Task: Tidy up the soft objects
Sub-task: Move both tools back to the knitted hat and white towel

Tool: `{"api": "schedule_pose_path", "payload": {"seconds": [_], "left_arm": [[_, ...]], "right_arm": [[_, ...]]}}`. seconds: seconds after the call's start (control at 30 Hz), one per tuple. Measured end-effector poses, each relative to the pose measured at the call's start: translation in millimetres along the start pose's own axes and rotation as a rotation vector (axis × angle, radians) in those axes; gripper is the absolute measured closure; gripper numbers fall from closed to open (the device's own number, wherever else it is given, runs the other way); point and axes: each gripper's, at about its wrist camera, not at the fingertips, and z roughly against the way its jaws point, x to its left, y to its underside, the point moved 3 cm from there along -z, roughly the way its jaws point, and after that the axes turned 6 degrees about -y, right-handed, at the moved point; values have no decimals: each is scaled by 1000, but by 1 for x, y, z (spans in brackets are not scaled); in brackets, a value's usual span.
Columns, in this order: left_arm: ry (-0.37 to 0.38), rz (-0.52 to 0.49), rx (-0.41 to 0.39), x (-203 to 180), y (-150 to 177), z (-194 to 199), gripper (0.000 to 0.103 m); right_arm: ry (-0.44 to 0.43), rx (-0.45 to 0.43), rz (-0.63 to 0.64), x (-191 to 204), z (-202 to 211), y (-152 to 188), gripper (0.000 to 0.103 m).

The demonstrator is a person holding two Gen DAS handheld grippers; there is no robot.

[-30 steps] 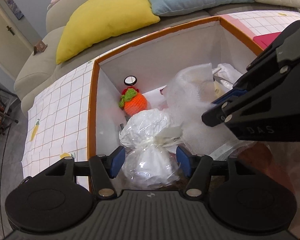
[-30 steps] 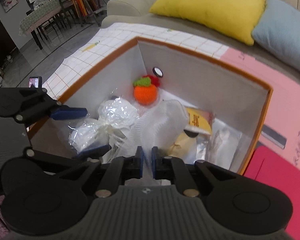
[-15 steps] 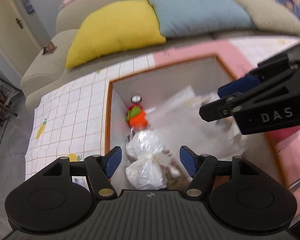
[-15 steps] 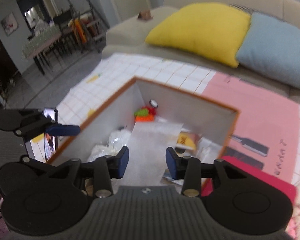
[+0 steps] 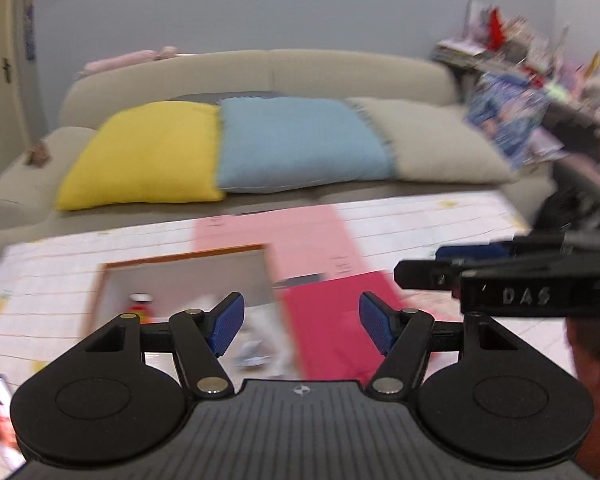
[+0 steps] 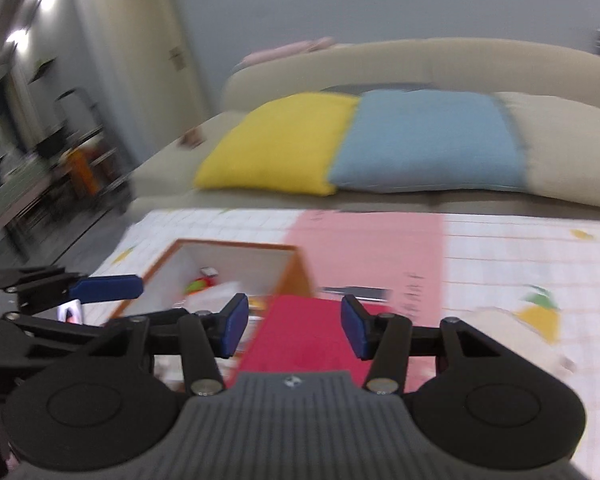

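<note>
The white box with an orange rim [image 5: 180, 259] stands on the checked tablecloth, low in both views. Inside it I make out the orange knitted toy [image 6: 196, 286] and blurred white wrapped things [image 5: 256, 350]. My left gripper [image 5: 300, 320] hangs above and in front of the box, open, with nothing between its blue pads. My right gripper [image 6: 294, 328] hovers over a red flat piece [image 6: 300, 340] beside the box; its jaws are opening and hold nothing. One finger of the right gripper [image 5: 428, 276] shows at the right of the left wrist view.
A pink sheet [image 6: 364, 240] lies behind the box. A beige soft lump [image 6: 508, 336] rests on the cloth at the right. The sofa [image 5: 260, 68] behind carries yellow [image 5: 148, 152], blue [image 5: 300, 140] and beige cushions. A phone [image 6: 70, 312] lies left of the box.
Both grippers have risen and drawn back out of the box. The right one opened and let go of the white foam sheet. The wrapped white bundle stays in the box.
</note>
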Motion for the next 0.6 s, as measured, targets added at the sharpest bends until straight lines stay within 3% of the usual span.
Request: {"api": "schedule_pose_path", "payload": {"seconds": [0.13,0.3,0.43,0.6], "left_arm": [[109,-50,9,-41,7,-7,26],[181,-193,55,-94,23,-28,26],[184,-316,79,-129,31,-45,27],[155,-371,114,-151,25,-75,28]], "right_arm": [[118,-23,-40,-32,34,27,52],[245,14,-86,-70,58,65,52],[295,27,-167,-97,64,87,51],[350,5,-205,-121,60,93,46]]}}
